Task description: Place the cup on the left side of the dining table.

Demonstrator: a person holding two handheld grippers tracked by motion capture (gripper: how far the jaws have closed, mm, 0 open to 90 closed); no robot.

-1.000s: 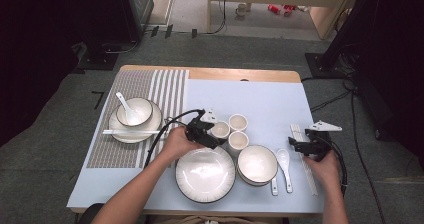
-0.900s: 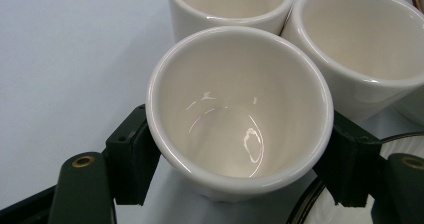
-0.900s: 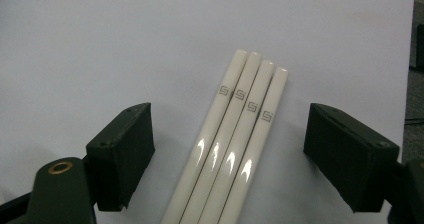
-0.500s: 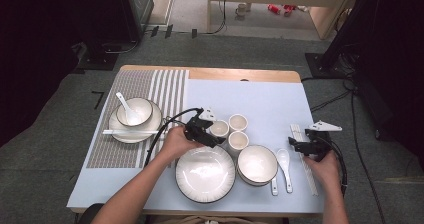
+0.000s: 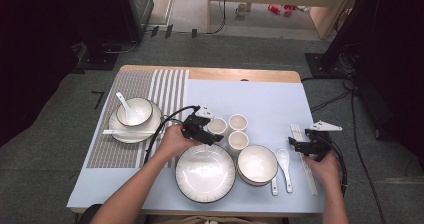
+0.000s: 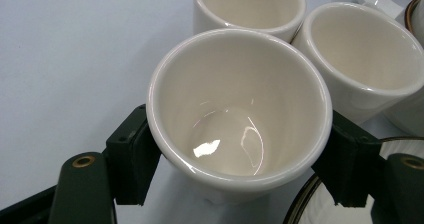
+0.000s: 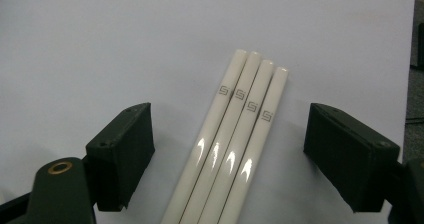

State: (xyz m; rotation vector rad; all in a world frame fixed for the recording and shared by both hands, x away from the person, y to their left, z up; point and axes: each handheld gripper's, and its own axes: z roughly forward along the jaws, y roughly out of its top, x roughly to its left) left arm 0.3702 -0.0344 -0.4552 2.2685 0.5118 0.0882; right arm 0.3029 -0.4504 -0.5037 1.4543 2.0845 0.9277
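Cup (image 6: 240,119) sits clamped between the pads of the left gripper (image 5: 204,130), touching two more cups (image 5: 238,131) just beyond the large plate (image 5: 205,173). Right of that plate, the right gripper (image 7: 227,156) hangs with jaws spread wide around four white chopsticks (image 7: 235,149), touching none.

No readable txt or nos. anywhere. Only mark: small grey square-spiral logo on each of 4 white chopsticks (image 7: 235,149), near their far ends, right side of table.

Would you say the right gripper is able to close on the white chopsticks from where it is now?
Probably yes: the right gripper stands open, a jaw on either side of the four chopsticks, and nothing lies between them.
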